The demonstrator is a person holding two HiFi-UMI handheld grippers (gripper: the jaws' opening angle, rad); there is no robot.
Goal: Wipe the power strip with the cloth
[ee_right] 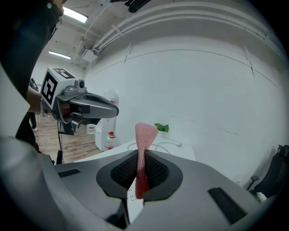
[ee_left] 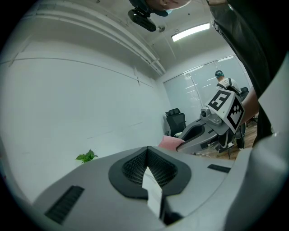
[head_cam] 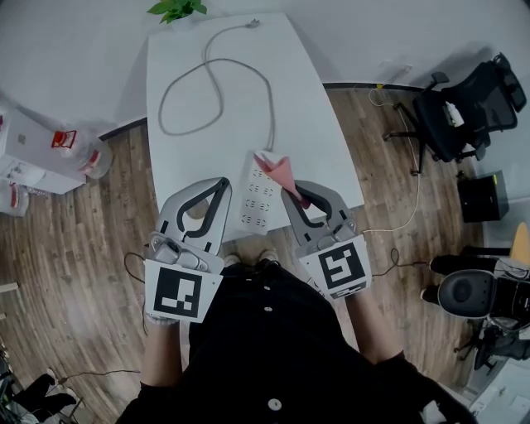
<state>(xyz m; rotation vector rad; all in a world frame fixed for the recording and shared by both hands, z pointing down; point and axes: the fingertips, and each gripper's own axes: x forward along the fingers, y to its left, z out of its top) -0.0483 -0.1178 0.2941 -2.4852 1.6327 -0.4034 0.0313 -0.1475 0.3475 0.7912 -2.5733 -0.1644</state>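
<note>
Lying at the near end of the long white table point(head_cam: 190, 58), the white oblong plastic power strip point(head_cam: 258, 195) points lengthwise away from me, its rows of sockets facing up, and it sits between my two grippers. Its grey cable point(head_cam: 217, 87) leaves the far end and snakes in loose loops up the tabletop to a plug near the far edge. The pink mesh cloth point(ee_right: 144, 135) is pinched in my right gripper point(head_cam: 290, 192): in the right gripper view the two dark pads are clamped on a twisted stem of the fabric, and the free end fans out beyond the tips. From the head view that fan overlaps the strip's far right corner; I cannot tell whether it touches the plastic. My left gripper point(ee_left: 146, 150) hangs just left of the strip, its jaws pressed together at the tips with nothing between them. A green leafy plant point(head_cam: 176, 8) stands past the table's far end, and a black office chair point(head_cam: 464, 108) sits well off to the right on the brown wooden floor point(head_cam: 74, 265).
</note>
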